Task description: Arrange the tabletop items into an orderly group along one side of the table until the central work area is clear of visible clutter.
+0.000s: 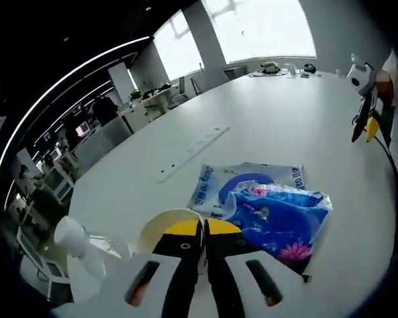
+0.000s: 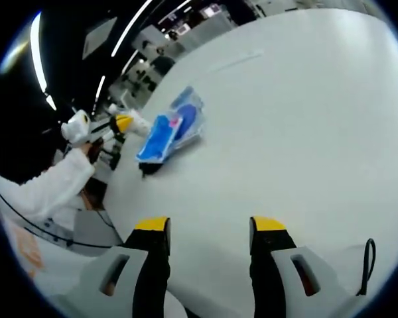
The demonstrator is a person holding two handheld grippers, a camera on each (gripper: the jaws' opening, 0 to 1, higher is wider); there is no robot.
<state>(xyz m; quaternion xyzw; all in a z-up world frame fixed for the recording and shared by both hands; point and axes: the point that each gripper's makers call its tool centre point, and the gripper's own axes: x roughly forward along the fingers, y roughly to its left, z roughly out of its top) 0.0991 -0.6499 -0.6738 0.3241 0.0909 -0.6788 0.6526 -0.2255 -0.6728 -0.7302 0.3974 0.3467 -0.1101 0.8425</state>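
Observation:
Two blue printed plastic packs lie on the white table (image 1: 285, 112): a flat pale one (image 1: 219, 182) and a crumpled bright one (image 1: 278, 215) overlapping it. My left gripper (image 1: 203, 228) is shut, its yellow tips right in front of a pale round cup (image 1: 152, 232); I cannot tell if they touch its rim. A clear bottle (image 1: 79, 242) with a white cap lies to the left. My right gripper (image 2: 210, 225) is open over bare table (image 2: 305, 119), far from the blue packs (image 2: 166, 132). The left gripper (image 2: 119, 124) appears beside them, held by a white-sleeved arm.
A long white power strip (image 1: 192, 154) lies beyond the packs. The right gripper (image 1: 366, 122) hangs at the table's right edge with a dark cable below it. Small items (image 1: 278, 67) sit at the far end under the windows. Desks and chairs stand to the left.

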